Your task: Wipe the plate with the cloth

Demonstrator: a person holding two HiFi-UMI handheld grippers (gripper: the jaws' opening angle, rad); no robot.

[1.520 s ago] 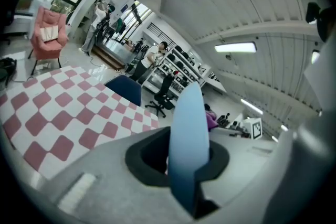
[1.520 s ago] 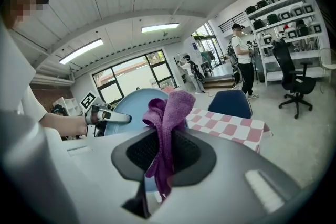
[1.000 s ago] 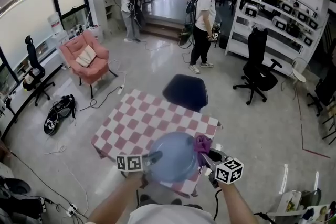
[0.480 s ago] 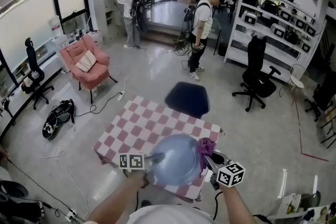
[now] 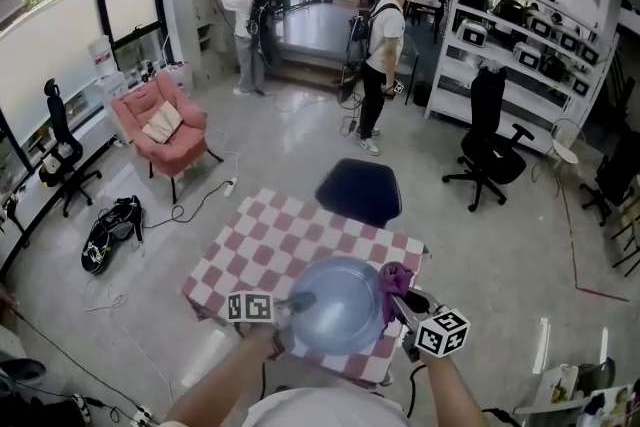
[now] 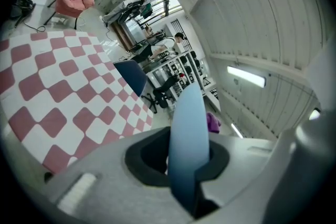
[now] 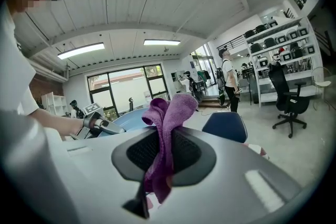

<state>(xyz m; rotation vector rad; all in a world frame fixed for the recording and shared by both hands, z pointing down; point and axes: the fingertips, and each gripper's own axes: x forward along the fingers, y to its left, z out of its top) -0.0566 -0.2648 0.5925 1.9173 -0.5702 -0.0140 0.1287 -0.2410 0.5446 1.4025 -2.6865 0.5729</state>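
Observation:
A pale blue plate (image 5: pixel 338 305) is held above the near edge of the checkered table (image 5: pixel 290 240). My left gripper (image 5: pixel 298 301) is shut on the plate's left rim; in the left gripper view the plate (image 6: pixel 188 139) stands edge-on between the jaws. My right gripper (image 5: pixel 397 296) is shut on a purple cloth (image 5: pixel 391 280), which touches the plate's right edge. In the right gripper view the cloth (image 7: pixel 165 136) bunches out from the jaws, with the plate (image 7: pixel 128 119) behind it to the left.
A dark blue chair (image 5: pixel 358 190) stands at the table's far side. A pink armchair (image 5: pixel 160 123) is far left, a black office chair (image 5: pixel 490 130) and shelving (image 5: pixel 520 10) far right. People stand at the back of the room.
The plate and both grippers have shifted slightly away from me over the table. The cloth stays at the plate's right edge.

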